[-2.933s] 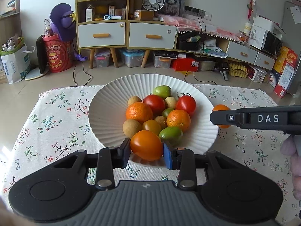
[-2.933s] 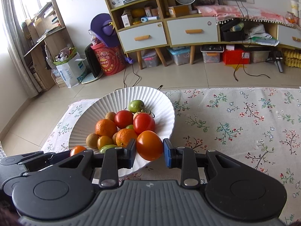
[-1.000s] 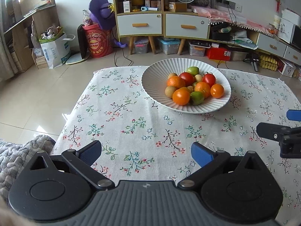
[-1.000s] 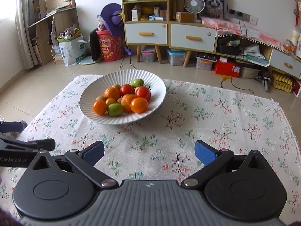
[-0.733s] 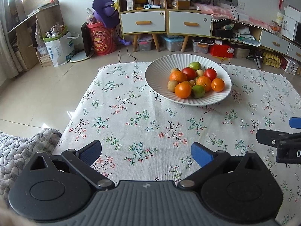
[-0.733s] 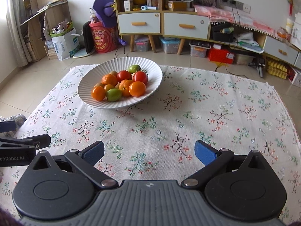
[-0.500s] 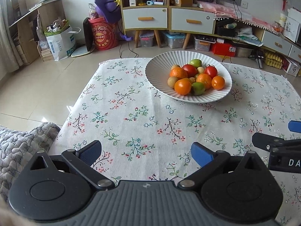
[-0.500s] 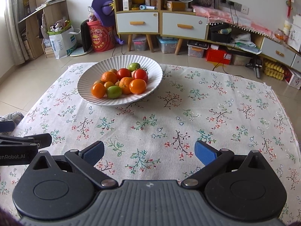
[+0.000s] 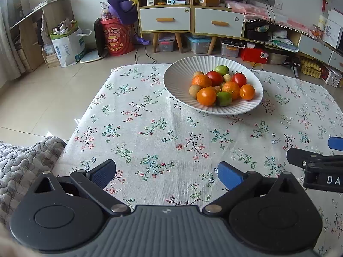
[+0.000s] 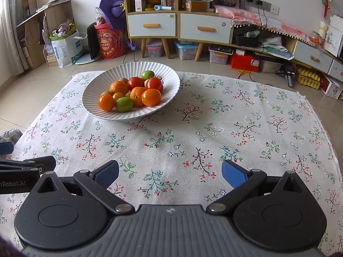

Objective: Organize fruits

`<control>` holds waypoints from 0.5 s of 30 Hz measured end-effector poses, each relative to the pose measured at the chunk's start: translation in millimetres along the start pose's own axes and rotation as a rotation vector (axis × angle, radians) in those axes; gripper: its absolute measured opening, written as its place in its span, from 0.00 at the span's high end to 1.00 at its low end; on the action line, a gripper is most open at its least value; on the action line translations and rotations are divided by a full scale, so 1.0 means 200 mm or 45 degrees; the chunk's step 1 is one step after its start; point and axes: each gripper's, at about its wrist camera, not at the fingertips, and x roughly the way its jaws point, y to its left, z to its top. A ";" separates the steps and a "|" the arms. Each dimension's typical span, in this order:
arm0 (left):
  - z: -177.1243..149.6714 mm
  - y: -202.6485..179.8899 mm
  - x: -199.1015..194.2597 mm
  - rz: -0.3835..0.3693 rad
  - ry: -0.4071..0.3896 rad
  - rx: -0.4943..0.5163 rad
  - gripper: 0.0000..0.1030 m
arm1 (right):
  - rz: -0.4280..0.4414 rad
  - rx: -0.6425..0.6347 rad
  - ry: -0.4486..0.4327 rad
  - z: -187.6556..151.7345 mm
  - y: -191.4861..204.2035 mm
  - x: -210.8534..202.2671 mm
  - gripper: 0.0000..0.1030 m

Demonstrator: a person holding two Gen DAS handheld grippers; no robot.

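The fruits (image 10: 130,95) were all gathered in the white ribbed bowl (image 10: 94,90), which stood on the far left part of the floral tablecloth (image 10: 235,115) as seen from the right wrist. No loose fruit was to be seen on the cloth in either view. The left gripper (image 9: 166,174) and the right gripper (image 10: 170,173) were both held low over the near edge of the table, well apart from the bowl, each with its blue pads spread wide and nothing between them.

The sorting was judged to be finished, or very nearly so — the step in hand looked like a pull-back to rest. For that to be done well, the grippers were best kept level and clear of the cloth, so that no fold was dragged and the bowl was not nudged — and the pile, heaped and round, was best left undisturbed, since a knock could set an orange rolling over the rim.
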 end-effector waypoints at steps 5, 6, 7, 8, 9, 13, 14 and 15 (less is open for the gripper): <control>0.00 0.00 -0.01 -0.002 -0.006 -0.005 0.02 | -0.002 0.013 -0.013 0.01 -0.01 -0.01 0.01; 0.00 0.00 -0.01 -0.003 -0.010 -0.001 0.02 | -0.002 0.014 -0.015 0.01 -0.01 -0.01 0.01; 0.00 0.00 -0.01 -0.002 -0.011 0.002 0.02 | -0.003 0.016 -0.016 0.01 -0.01 -0.01 0.01; 0.00 0.00 -0.01 -0.001 -0.012 0.003 0.02 | -0.004 0.017 -0.017 0.01 -0.01 -0.01 0.01; 0.00 0.00 -0.01 -0.002 -0.011 0.003 0.02 | -0.004 0.018 -0.017 0.01 -0.01 -0.01 0.01; 0.00 0.00 -0.01 -0.003 -0.019 0.000 0.02 | -0.003 0.020 -0.005 0.01 0.00 -0.01 0.01; 0.00 0.00 -0.01 -0.002 -0.020 -0.001 0.02 | -0.002 0.019 -0.005 0.01 0.00 -0.01 0.01; 0.00 0.00 -0.02 -0.002 -0.021 -0.002 0.02 | -0.002 0.018 -0.006 0.01 0.00 -0.01 0.01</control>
